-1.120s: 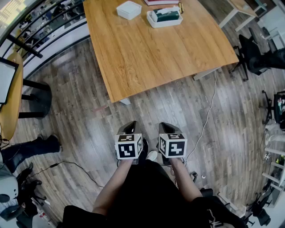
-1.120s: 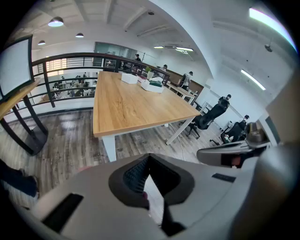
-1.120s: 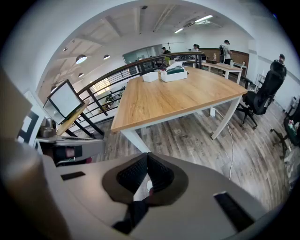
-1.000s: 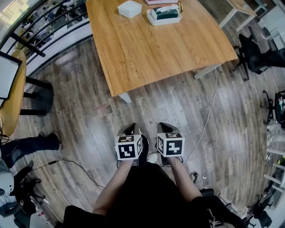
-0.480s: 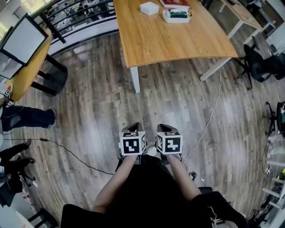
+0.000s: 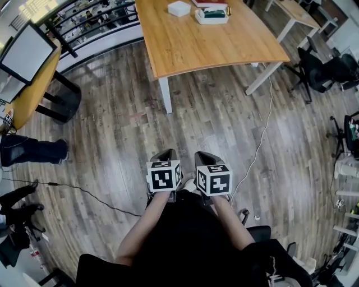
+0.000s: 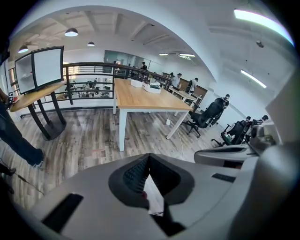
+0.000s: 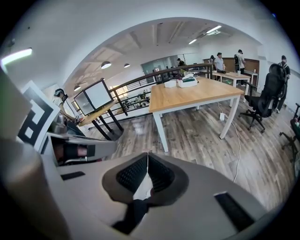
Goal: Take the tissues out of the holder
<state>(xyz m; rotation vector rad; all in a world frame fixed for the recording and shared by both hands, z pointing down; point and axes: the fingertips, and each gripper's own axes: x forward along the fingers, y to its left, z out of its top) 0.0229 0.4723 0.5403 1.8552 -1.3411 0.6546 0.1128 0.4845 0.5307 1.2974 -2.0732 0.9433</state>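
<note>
Both the left gripper [image 6: 163,154] and the right gripper [image 6: 202,156] are clenched on nothing, low over the floor and well apart from the wooden surface [image 6: 207,47]. The holder [image 6: 211,15] sits at its far end, seemingly with a tissue pack inside. Best to approach squarely, open one gripper early, and steady the holder with the other.

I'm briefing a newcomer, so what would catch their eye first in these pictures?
The grey left gripper and right gripper, each with a black-and-white marker cube, sit side by side low in the head view, both shut. Beyond them stands the light wooden table, the white tissue holder at its far end.
</note>
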